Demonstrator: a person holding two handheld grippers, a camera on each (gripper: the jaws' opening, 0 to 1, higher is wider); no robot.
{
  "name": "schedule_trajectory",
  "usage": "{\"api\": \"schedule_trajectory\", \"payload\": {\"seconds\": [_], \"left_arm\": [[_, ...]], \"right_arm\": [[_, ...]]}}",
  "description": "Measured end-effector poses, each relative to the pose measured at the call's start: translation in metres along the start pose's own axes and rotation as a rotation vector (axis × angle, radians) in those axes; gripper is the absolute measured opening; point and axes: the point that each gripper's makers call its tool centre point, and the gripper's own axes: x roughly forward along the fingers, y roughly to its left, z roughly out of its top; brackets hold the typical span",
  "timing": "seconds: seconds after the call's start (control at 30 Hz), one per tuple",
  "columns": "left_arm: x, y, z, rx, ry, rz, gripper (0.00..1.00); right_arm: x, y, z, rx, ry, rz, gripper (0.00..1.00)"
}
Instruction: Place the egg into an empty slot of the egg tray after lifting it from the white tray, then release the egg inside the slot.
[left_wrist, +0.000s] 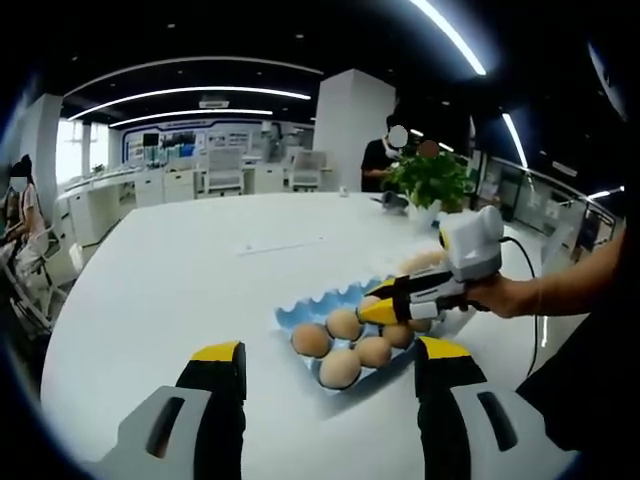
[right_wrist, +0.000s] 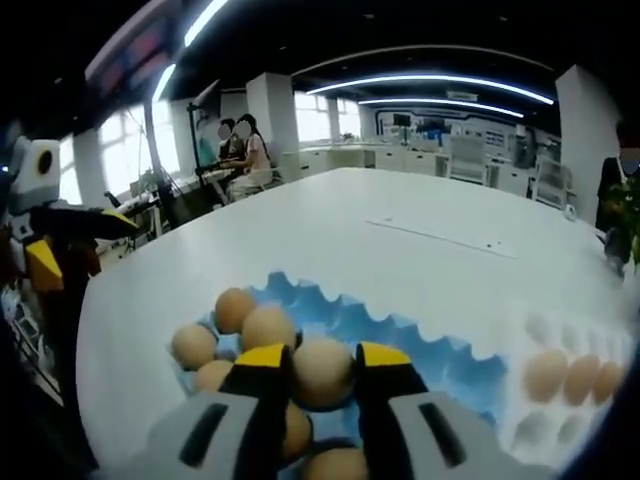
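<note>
A blue egg tray (left_wrist: 300, 316) lies on the white table and holds several brown eggs (left_wrist: 341, 367). My right gripper (right_wrist: 323, 358) is shut on a brown egg (right_wrist: 322, 375), with a jaw on each side of it, just above the blue egg tray (right_wrist: 420, 345). In the left gripper view a hand holds that right gripper (left_wrist: 392, 303) over the tray's far side. The white tray (right_wrist: 590, 350) with a few eggs (right_wrist: 545, 375) sits to the right of the blue one. My left gripper (left_wrist: 330, 352) stands open near the table's front edge, short of the tray.
A potted plant (left_wrist: 432, 185) stands at the table's far side. A thin strip of paper (left_wrist: 280, 245) lies mid-table. People sit at desks (right_wrist: 245, 150) in the background. The person's arm (left_wrist: 580, 290) reaches in from the right.
</note>
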Motion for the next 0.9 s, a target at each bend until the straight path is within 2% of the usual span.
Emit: {"api": "schedule_trajectory", "payload": {"seconds": [0.2, 0.4, 0.53, 0.67, 0.8, 0.87, 0.9], "left_arm": [[0.000, -0.002, 0.000, 0.002, -0.001, -0.006, 0.69], [0.001, -0.003, 0.002, 0.010, -0.005, -0.012, 0.69], [0.001, 0.000, 0.004, 0.006, -0.012, 0.002, 0.69], [0.001, 0.002, 0.003, 0.006, -0.011, 0.002, 0.69], [0.002, 0.001, 0.004, 0.007, -0.008, -0.003, 0.69], [0.003, 0.000, 0.003, 0.008, -0.007, -0.007, 0.69], [0.004, 0.000, 0.003, 0.009, -0.005, -0.008, 0.69]], "right_arm": [[0.001, 0.004, 0.000, -0.039, -0.001, 0.011, 0.30], [-0.002, 0.005, 0.000, -0.040, -0.001, 0.017, 0.30], [-0.011, 0.003, 0.005, -0.076, -0.062, -0.012, 0.28], [-0.023, 0.000, 0.005, -0.049, -0.090, -0.009, 0.28], [-0.037, -0.013, 0.005, -0.016, -0.129, -0.039, 0.28], [-0.042, -0.018, 0.001, 0.002, -0.125, -0.048, 0.29], [-0.045, -0.026, -0.004, 0.012, -0.113, -0.076, 0.29]]}}
